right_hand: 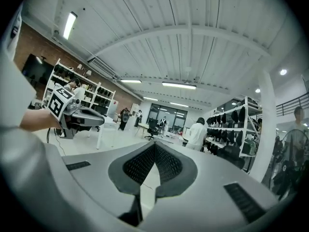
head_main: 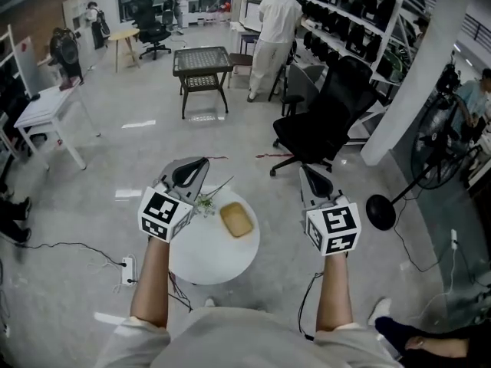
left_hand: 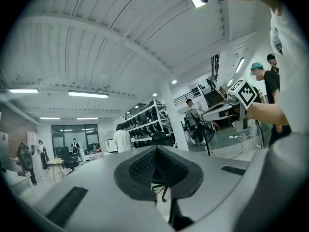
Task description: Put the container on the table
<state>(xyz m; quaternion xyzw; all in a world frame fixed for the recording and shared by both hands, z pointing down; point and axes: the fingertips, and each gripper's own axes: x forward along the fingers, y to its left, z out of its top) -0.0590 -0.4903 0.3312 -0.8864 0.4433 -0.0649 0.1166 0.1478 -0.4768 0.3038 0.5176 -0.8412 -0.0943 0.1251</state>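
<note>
A shallow tan container (head_main: 236, 219) lies on the small round white table (head_main: 207, 259), beside a green sprig (head_main: 205, 202). Both grippers are held up high over the table and point level into the room, well above the container. My left gripper (head_main: 199, 163) is over the table's left part; its dark pads (left_hand: 145, 166) meet at the tip with nothing between them. My right gripper (head_main: 308, 173) is off the table's right edge, its pads (right_hand: 166, 163) also closed together and empty. Each gripper view shows the other gripper to the side: the right gripper (left_hand: 227, 109) and the left gripper (right_hand: 83, 116).
A black office chair (head_main: 330, 121) stands just beyond the table on the right. Farther off are a dark wicker table (head_main: 202, 64), a person in white (head_main: 272, 33) at the shelves (head_main: 360, 14), a floor fan (head_main: 441, 140), a white desk (head_main: 46, 107) and a power strip (head_main: 127, 271).
</note>
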